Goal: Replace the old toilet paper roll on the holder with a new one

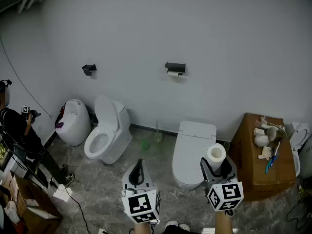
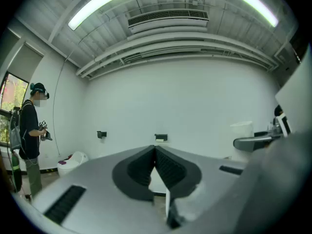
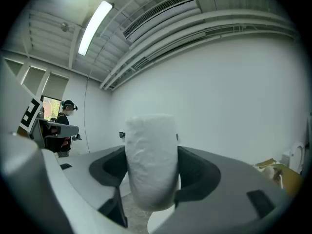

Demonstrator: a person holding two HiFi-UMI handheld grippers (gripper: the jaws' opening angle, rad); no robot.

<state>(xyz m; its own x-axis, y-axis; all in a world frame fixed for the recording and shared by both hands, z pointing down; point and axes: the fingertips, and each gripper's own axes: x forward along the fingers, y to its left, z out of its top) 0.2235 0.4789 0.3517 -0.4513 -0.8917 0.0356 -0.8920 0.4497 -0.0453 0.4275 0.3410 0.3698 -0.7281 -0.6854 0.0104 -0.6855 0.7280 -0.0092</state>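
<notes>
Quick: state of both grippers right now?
Left gripper: shut, empty.
Right gripper: shut on the new toilet paper roll, held upright.

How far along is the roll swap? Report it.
Done: the right gripper is clamped on the new roll. In hand: nothing at the wall; the left gripper is shut, empty. Left: the old roll sits on the holder, to be taken off and replaced.

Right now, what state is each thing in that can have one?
left claw, shut, empty.
right claw, shut on new roll.
new roll, full, upright.
old roll, nearly spent, on holder.
middle toilet, lid up.
nearest toilet, lid down.
</notes>
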